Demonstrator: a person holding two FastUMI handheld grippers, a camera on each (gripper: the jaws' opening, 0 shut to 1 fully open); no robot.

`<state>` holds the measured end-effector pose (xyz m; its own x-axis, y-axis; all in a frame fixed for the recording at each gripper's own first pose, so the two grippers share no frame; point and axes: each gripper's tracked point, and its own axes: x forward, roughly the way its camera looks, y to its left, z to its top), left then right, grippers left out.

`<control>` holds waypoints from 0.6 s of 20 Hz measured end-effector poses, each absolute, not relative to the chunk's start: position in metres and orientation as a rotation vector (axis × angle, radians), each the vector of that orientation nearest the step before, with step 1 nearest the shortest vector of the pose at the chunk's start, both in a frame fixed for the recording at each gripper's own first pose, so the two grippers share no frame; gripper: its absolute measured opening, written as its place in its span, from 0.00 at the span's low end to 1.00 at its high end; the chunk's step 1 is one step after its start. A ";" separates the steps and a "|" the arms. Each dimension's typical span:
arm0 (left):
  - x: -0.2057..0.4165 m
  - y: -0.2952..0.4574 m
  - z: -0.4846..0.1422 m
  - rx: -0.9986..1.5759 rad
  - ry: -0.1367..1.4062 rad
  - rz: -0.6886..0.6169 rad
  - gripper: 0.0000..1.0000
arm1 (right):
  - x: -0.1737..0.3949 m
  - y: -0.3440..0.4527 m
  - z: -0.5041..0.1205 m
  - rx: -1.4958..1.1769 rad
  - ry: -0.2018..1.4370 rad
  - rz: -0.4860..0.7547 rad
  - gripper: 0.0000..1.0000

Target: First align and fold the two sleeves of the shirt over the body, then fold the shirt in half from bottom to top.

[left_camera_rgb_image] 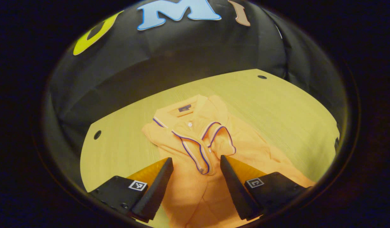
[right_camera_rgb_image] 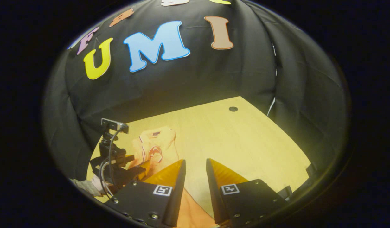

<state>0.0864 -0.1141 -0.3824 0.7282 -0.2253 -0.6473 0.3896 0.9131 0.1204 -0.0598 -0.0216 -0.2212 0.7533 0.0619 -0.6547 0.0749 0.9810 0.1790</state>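
Orange shirt (left_camera_rgb_image: 198, 139) under open left tongs (left_camera_rgb_image: 196, 161), beside right tongs (right_camera_rgb_image: 195, 164)

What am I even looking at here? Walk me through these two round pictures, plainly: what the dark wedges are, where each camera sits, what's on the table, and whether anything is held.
There is no robot arm. A person holds one two-finger gripper in each hand, and a fisheye camera rides on each, looking forward along its fingers.

In the left gripper view, the two wedges at the bottom are the left gripper, open, hovering over an orange polo shirt. The shirt lies on a light wooden table, collar away from the camera, with both striped-cuffed sleeves already folded over the body.

The right gripper view shows the right gripper, also open, above the table, with an edge of orange cloth between its fingers, not gripped. Farther left there you see the other gripper with its camera and cables.

Neither gripper holds anything.
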 end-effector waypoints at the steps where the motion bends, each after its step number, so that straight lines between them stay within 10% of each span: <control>1: 0.084 -0.107 -0.371 0.243 0.662 -0.334 0.98 | -0.061 -0.020 -0.222 0.193 0.723 0.007 0.39; 9: 0.015 -0.029 -0.320 0.198 0.649 -0.277 1.00 | -0.091 0.006 -0.259 0.097 0.841 0.184 0.42; 12: -0.026 -0.004 -0.327 0.195 0.699 -0.261 0.98 | -0.112 0.018 -0.286 0.037 0.931 0.279 0.63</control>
<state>-0.0257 -0.0043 -0.3269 0.7349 -0.1709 -0.6563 0.3007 0.9495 0.0894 -0.1116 0.0184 -0.2863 0.5638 0.2530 -0.7862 -0.2212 0.9634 0.1514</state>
